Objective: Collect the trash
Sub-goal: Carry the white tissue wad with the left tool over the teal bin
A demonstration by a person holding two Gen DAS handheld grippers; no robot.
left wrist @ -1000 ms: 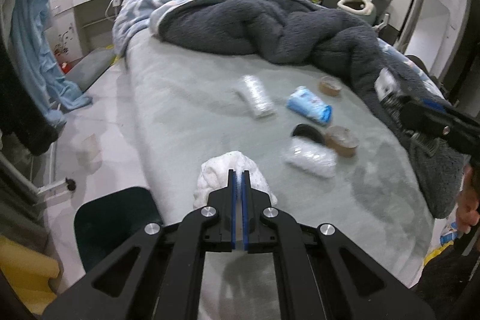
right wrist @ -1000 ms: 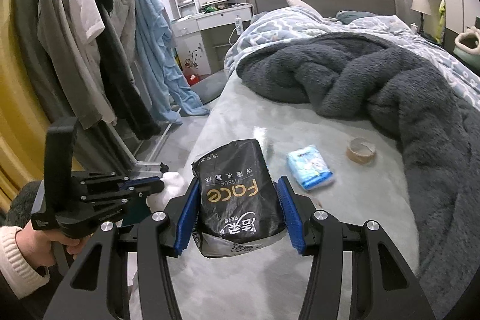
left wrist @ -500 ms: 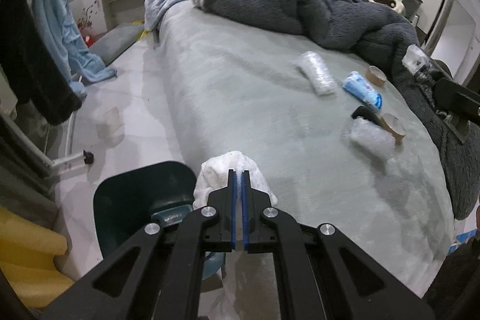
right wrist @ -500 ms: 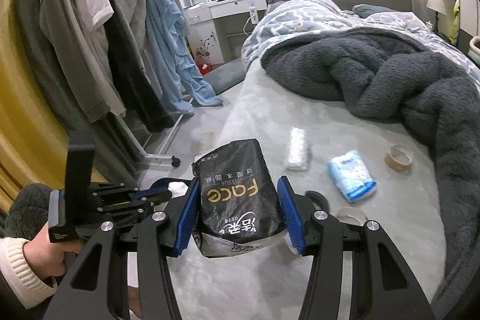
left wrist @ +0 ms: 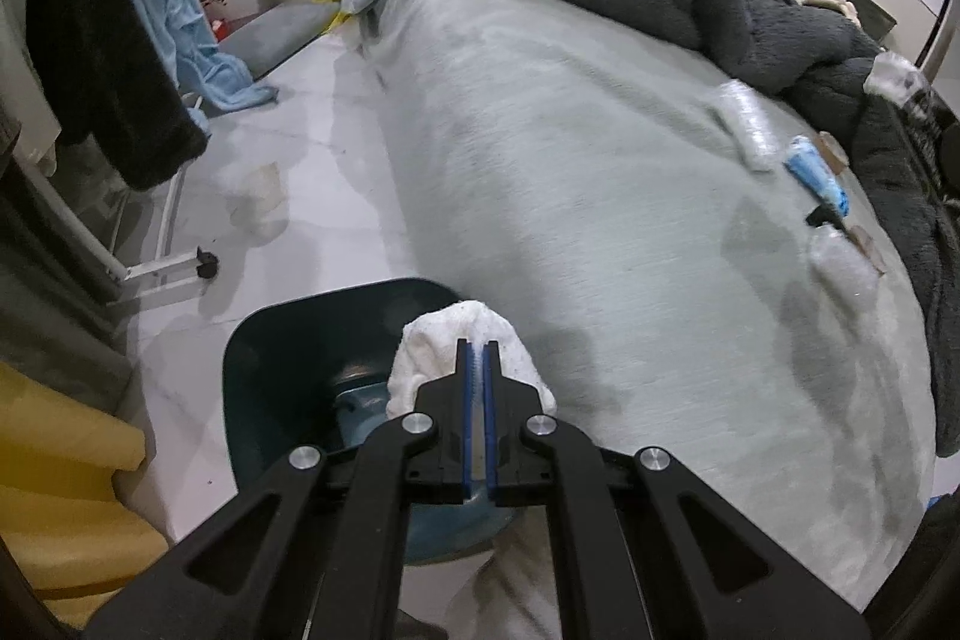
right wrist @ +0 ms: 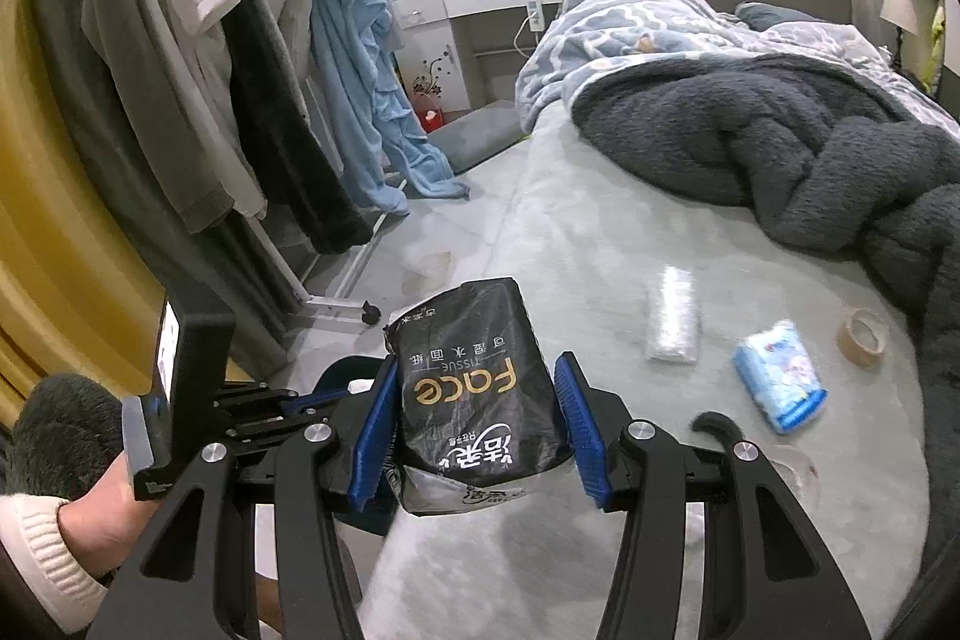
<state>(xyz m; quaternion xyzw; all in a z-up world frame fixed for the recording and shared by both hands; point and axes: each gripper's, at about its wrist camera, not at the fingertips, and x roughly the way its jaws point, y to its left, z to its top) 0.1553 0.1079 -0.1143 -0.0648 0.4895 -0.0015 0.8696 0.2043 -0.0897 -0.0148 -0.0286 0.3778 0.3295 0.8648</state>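
White crumpled tissue, soft and light, sits pinched at its middle in the closed left gripper, directly above the dark teal bin. The right gripper clamps a black tissue pack, limp and slick, by its sides. Beyond lie a clear wrapper, a blue packet and a tape roll on the bed; nothing obstructs the drop.
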